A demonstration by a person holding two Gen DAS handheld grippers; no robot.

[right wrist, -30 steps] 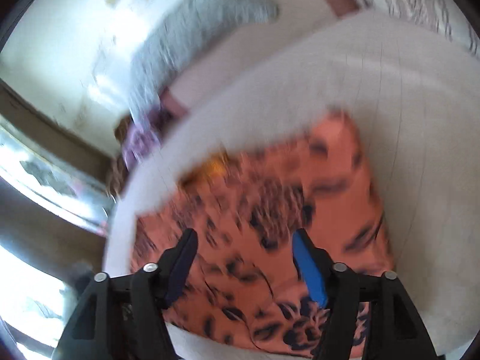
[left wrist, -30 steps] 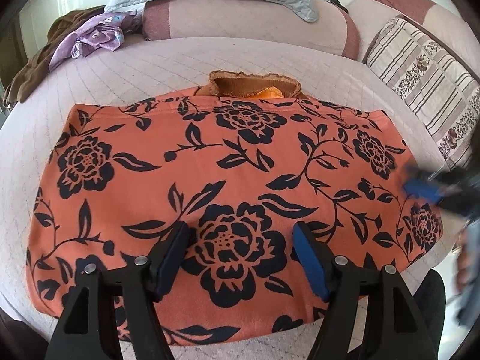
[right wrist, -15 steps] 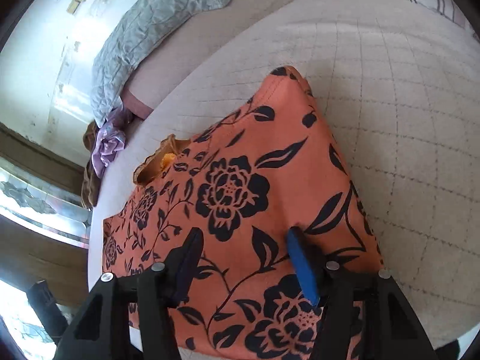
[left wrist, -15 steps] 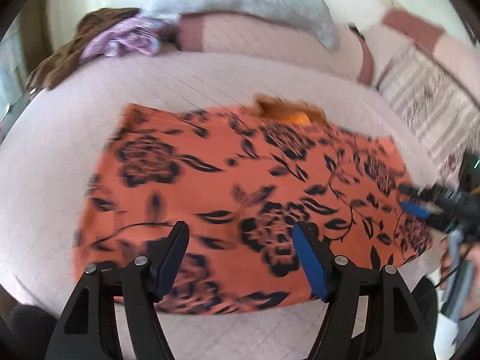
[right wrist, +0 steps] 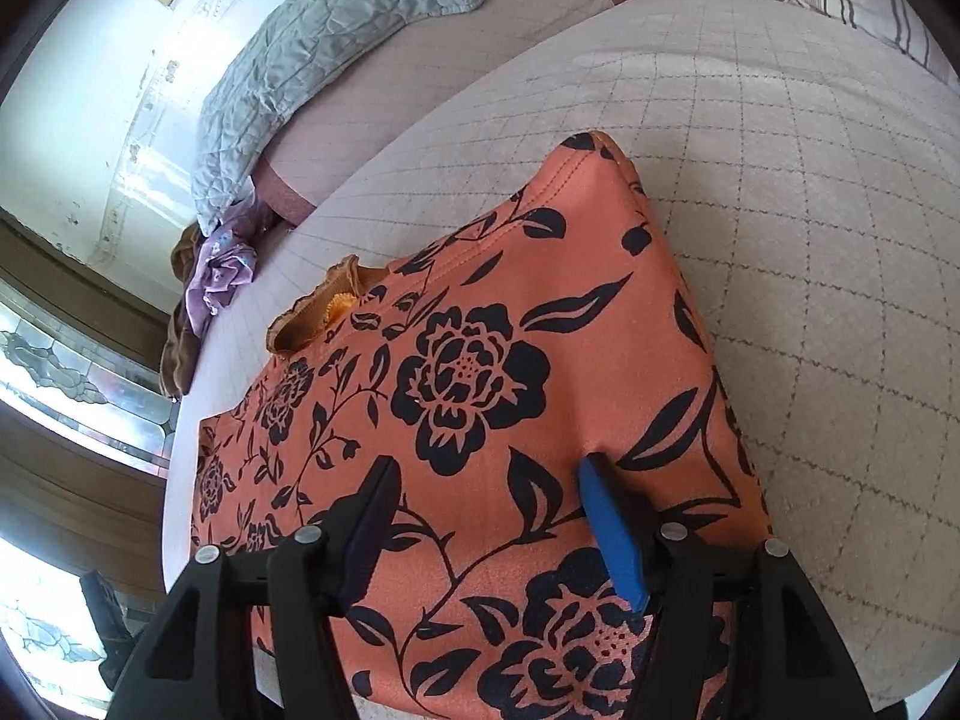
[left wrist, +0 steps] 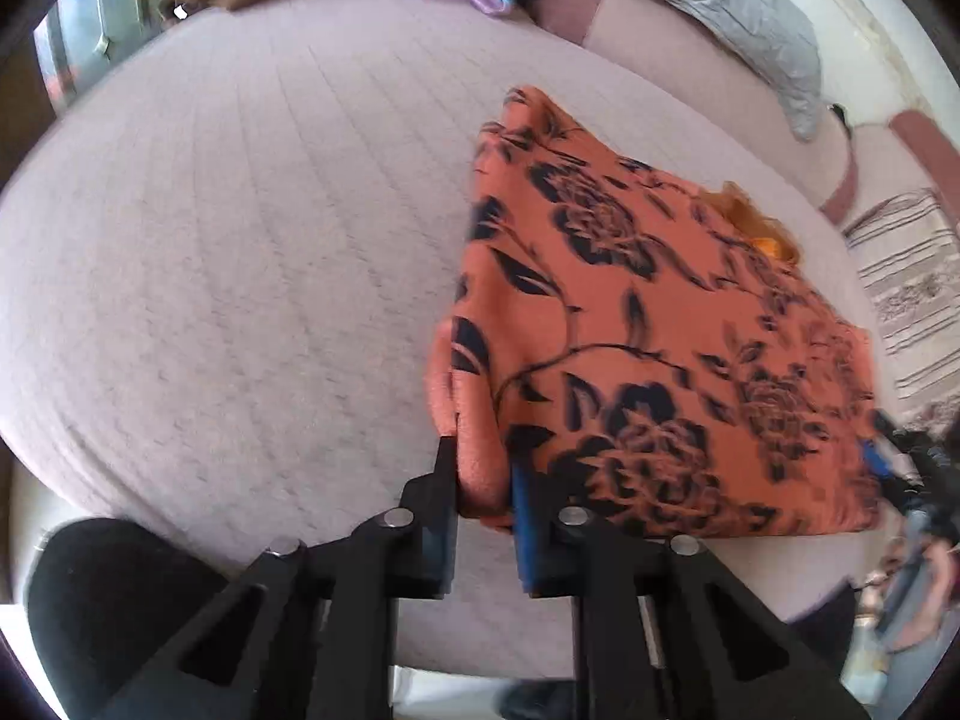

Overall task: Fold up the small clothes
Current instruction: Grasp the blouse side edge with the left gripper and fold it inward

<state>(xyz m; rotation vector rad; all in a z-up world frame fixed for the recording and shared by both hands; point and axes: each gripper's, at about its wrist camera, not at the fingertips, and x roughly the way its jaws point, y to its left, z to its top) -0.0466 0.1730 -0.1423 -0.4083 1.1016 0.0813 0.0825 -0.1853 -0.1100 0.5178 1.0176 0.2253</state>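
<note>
An orange garment with black flowers [left wrist: 648, 324] lies flat on the pale quilted bed [left wrist: 240, 276]. My left gripper [left wrist: 485, 468] is shut on the garment's near left corner, a fold of cloth pinched between its jaws. My right gripper [right wrist: 489, 489] is open, its jaws spread over the garment [right wrist: 480, 372] near its right end, low above the cloth. The right gripper also shows in the left wrist view [left wrist: 882, 456] at the garment's far right edge. An orange collar [right wrist: 327, 312] sticks out at the garment's far side.
A grey quilted pillow [right wrist: 318, 48] lies at the head of the bed. A purple cloth [right wrist: 219, 276] and brown clothes [right wrist: 177, 348] lie heaped at the far left corner. A striped cushion [left wrist: 912, 294] lies on the right. The bed's near edge runs just under both grippers.
My left gripper has moved left to the garment's corner and shut on it. My right gripper has come down over the garment's right end and stayed open.
</note>
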